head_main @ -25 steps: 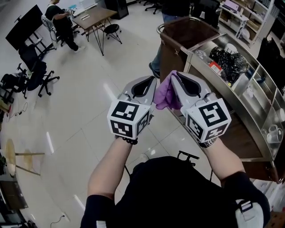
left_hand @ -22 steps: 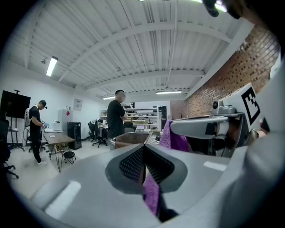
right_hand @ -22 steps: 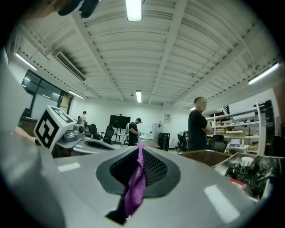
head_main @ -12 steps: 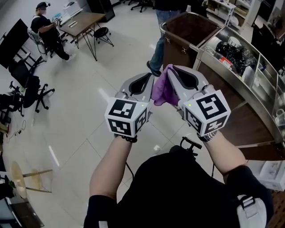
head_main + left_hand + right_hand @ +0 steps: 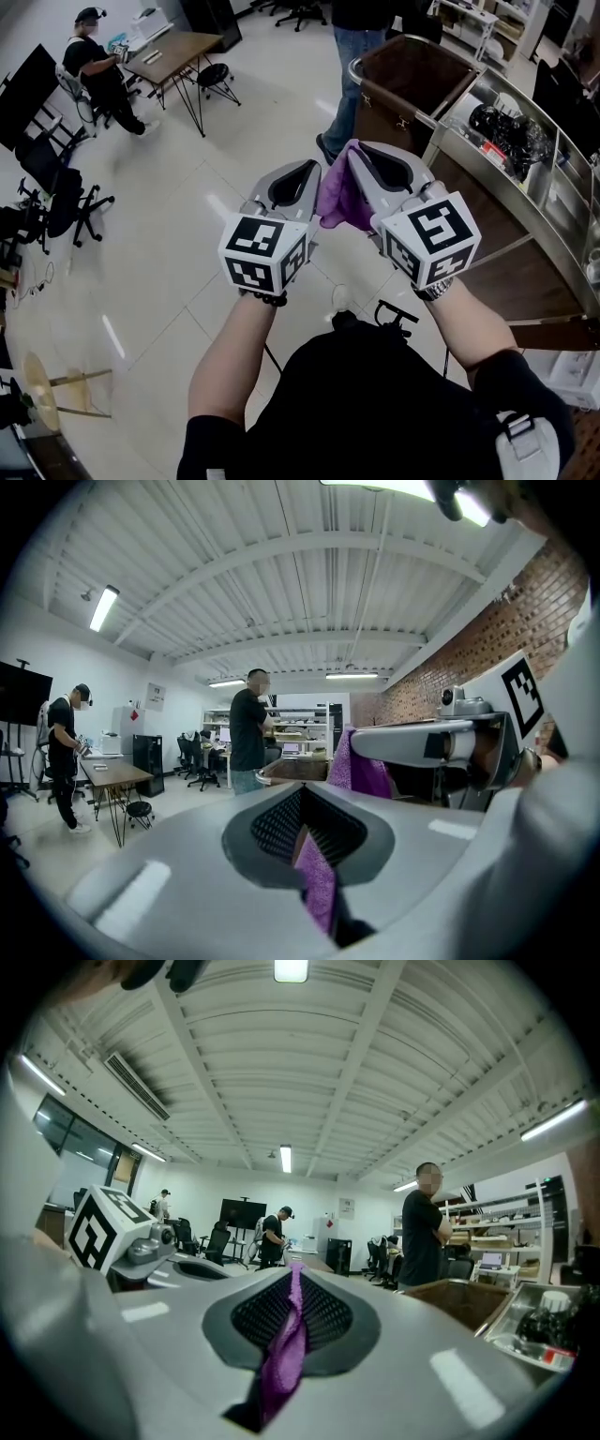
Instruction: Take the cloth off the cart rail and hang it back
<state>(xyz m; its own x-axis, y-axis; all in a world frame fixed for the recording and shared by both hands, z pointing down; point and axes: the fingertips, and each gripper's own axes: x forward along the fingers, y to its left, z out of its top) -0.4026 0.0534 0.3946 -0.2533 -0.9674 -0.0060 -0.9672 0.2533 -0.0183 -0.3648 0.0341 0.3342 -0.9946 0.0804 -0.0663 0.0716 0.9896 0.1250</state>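
Note:
A purple cloth (image 5: pixel 343 194) hangs bunched between my two grippers, held level in front of me above the floor. My left gripper (image 5: pixel 309 171) is shut on one edge of it; the cloth (image 5: pixel 319 883) shows pinched in its jaws. My right gripper (image 5: pixel 353 150) is shut on another edge, and the cloth (image 5: pixel 284 1358) runs as a thin purple strip between its pads. The cart (image 5: pixel 525 220) with its metal rail (image 5: pixel 405 39) stands to my right, apart from both grippers.
A person in jeans (image 5: pixel 349 47) stands by the cart's brown bin (image 5: pixel 412 80). The cart's steel shelves hold black items and bottles (image 5: pixel 506 131). Another person (image 5: pixel 94 70) sits at a table (image 5: pixel 178 47) at the far left, near office chairs (image 5: pixel 52 178).
Both grippers have moved together with the cloth, and the cart and the standing person have shifted right and nearer in view. The grips are unchanged.

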